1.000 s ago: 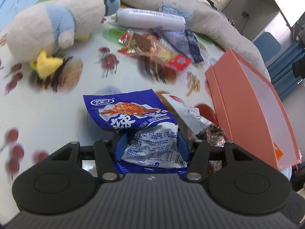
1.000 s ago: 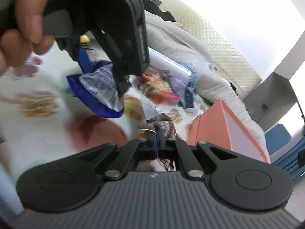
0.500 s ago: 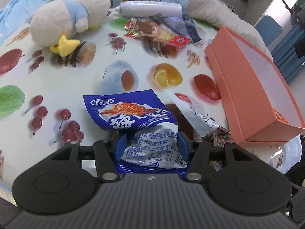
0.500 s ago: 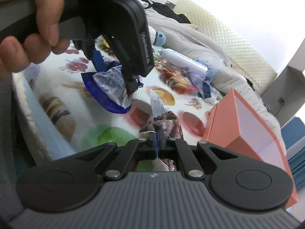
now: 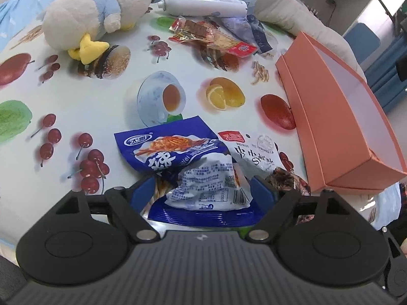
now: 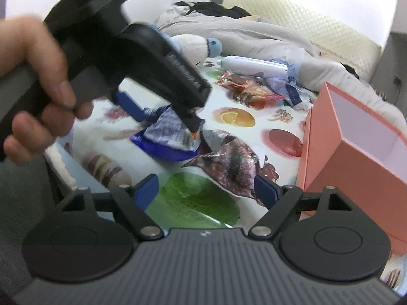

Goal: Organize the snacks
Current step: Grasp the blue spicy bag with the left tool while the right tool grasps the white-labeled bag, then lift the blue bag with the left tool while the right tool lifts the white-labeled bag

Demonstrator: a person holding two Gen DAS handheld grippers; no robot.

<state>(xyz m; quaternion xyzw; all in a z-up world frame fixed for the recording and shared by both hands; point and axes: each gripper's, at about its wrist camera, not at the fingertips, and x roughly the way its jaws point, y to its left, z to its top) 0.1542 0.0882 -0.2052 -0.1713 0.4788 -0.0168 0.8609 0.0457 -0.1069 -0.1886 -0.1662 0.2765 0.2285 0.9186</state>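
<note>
Glossy foil, matt card, soft plush — your surfaces at a glance.

You have a crinkled blue foil snack packet with a shiny film finish, lying on the smooth printed fruit-pattern tablecloth. The salmon-orange cardboard box looks matt and flat-faced, with a white paper-like lining. The cream-and-blue plush toy is fuzzy cloth — and the white plastic bottle is smooth.

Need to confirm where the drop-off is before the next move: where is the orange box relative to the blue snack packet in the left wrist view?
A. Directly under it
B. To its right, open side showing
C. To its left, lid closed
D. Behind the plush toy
B: the orange box sits right of the blue snack packet on the printed tablecloth, with its pale inside showing.
</note>
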